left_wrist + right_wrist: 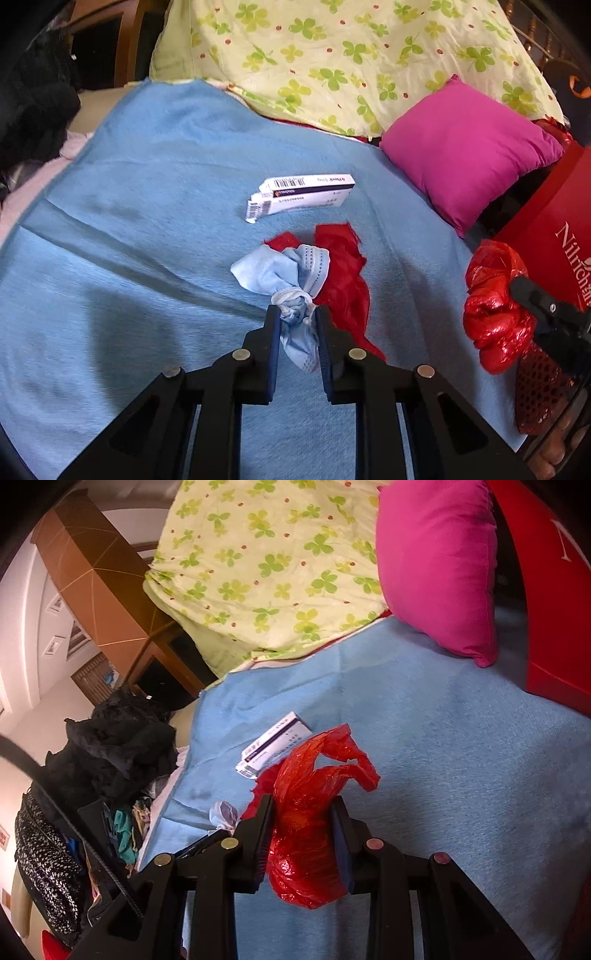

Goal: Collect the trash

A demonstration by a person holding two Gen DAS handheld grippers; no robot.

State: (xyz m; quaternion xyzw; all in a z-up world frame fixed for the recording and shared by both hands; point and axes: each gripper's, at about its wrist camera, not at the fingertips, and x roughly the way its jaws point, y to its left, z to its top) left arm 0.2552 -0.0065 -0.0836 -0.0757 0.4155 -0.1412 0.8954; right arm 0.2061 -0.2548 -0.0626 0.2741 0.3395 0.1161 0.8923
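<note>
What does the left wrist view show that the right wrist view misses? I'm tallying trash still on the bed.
Only the left wrist view shows the left gripper clamping a crumpled blue face mask above a red scrap. Only the right wrist view shows the dark clothes pile beside the bed. Both show the white medicine box, the red plastic bag in the right gripper, the pink pillow and the blue blanket.

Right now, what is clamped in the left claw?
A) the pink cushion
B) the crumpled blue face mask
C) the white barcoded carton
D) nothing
B: the left claw pinches the knotted end of the blue face mask, while the white carton lies untouched beyond it.
</note>
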